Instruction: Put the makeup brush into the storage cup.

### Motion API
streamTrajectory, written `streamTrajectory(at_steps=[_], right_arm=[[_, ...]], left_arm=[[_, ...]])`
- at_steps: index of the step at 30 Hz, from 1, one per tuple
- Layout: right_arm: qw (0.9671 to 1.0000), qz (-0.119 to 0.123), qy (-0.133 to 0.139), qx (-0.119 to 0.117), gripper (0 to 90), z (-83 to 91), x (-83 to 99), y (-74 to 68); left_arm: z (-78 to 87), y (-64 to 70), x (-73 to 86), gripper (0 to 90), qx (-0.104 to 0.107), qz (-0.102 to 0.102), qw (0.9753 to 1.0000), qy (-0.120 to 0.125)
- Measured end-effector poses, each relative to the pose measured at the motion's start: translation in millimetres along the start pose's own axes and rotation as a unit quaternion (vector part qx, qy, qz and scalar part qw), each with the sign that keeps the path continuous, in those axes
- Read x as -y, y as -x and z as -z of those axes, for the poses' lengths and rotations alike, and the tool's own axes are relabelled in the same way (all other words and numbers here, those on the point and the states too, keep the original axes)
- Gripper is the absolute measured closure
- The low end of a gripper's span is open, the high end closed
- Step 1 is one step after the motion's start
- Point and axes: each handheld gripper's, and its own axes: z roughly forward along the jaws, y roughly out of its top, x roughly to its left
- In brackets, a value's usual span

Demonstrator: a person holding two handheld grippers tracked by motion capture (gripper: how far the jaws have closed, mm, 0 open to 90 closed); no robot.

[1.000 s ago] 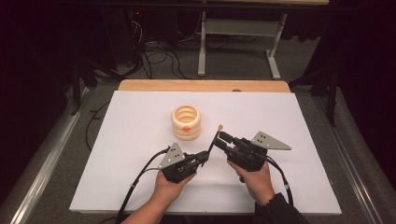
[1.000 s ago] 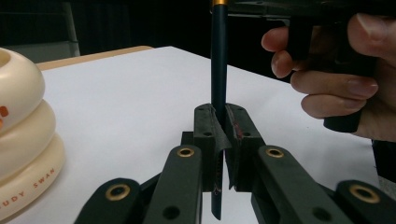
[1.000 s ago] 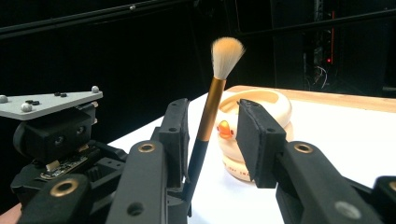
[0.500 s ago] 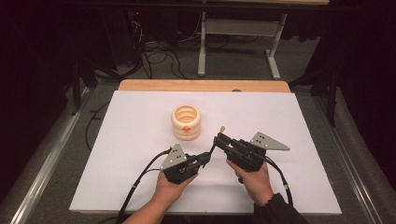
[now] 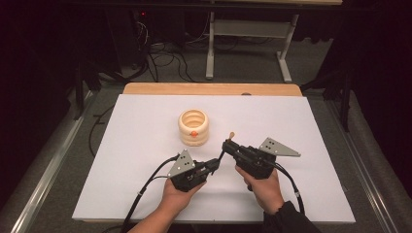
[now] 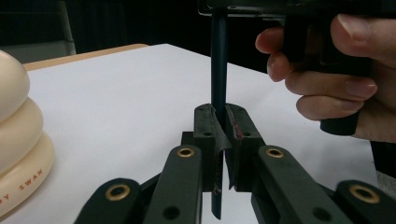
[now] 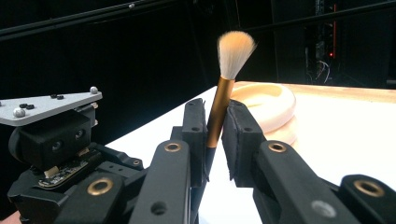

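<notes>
Both tools meet low over the bench (image 5: 145, 145), front centre, each gripping one brush (image 7: 219, 105). Left tool (image 5: 214, 165): jaws clamped on the dark handle end, handle upright between the pads in the left gripper view. Right tool (image 5: 227, 144): jaws pinched on the gold ferrule, bristles standing clear above them. In the high view the brush tip pokes up just past the right tool. Cream ringed cup (image 5: 193, 127) stands near, just beyond and left of the tools, apart from the brush. Grey plates top both tools.
</notes>
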Motion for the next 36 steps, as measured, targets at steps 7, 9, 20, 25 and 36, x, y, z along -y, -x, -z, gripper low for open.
streamTrajectory(at_steps=[7, 9, 20, 25, 36], right_arm=[[1.0, -0.007, 0.0, -0.005, 82.5, -0.5, 1.2, 2.3], [0.9999, -0.011, -0.002, -0.007, 83.1, -0.5, 1.4, 2.3], [0.9997, -0.011, -0.004, -0.021, 85.6, -1.8, 1.9, 1.0], [0.9997, -0.008, -0.006, -0.022, 86.1, -1.9, 2.0, 0.3], [0.9997, -0.001, -0.008, -0.023, 86.0, -2.3, 2.4, -1.2]], left_arm=[[-0.9, -0.1, 0.7, 84.3, -0.001, -0.001, 1.0, -0.004], [-1.3, -0.1, 1.1, 84.3, -0.001, -0.001, 1.0, -0.006], [-2.1, -0.2, 1.6, 84.2, -0.001, -0.003, 1.0, -0.009], [-2.0, -0.3, 1.6, 84.1, 0.0, -0.005, 0.9999, -0.011], [1.2, -2.0, -6.3, 71.7, -0.01, -0.002, 0.9999, -0.008]])
